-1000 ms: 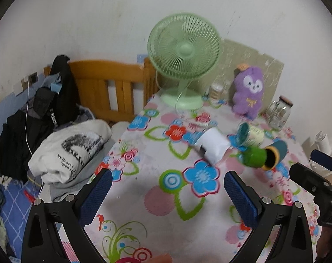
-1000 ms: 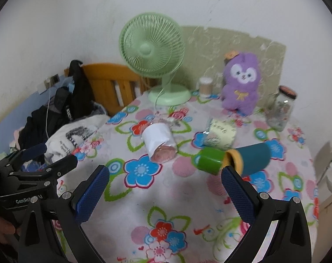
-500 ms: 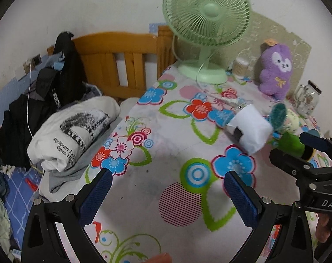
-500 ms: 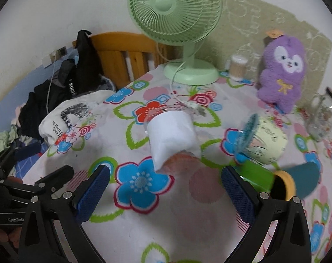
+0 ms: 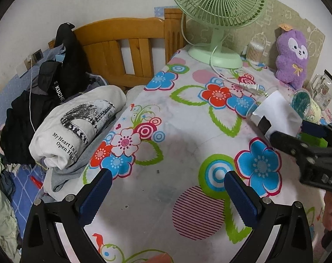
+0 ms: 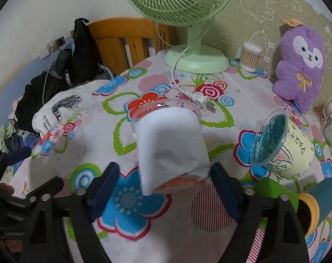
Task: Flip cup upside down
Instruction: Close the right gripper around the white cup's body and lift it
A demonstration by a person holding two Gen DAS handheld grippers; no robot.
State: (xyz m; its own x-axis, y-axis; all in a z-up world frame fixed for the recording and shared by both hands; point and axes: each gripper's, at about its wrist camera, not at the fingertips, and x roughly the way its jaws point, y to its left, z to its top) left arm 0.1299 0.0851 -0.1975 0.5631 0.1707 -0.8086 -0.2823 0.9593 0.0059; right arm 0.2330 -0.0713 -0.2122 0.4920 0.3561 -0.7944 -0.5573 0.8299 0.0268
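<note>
Since a moment ago you have pushed your right gripper (image 6: 166, 186) forward, so the cup (image 6: 170, 144) that lay well ahead now sits between its jaws. The cup lies on its side on the flowered surface (image 6: 113, 135), clear rim pointing away from you, white-wrapped body toward you. Your right jaws stand wide, one pad on each side of the cup's near end; the right pad looks to be touching the wrap, the left pad stands apart from it. Just right of the right jaw lie a green cup (image 6: 273, 188) and a mug (image 6: 297, 153) with a teal lid. Beyond the cup's rim lies a plug (image 6: 203, 100), and farther off stands the fan (image 6: 196, 59).

Your left gripper (image 5: 166, 195) hovers with jaws wide and empty over bare surface; the cup (image 5: 275, 111) is ahead and to their right.
</note>
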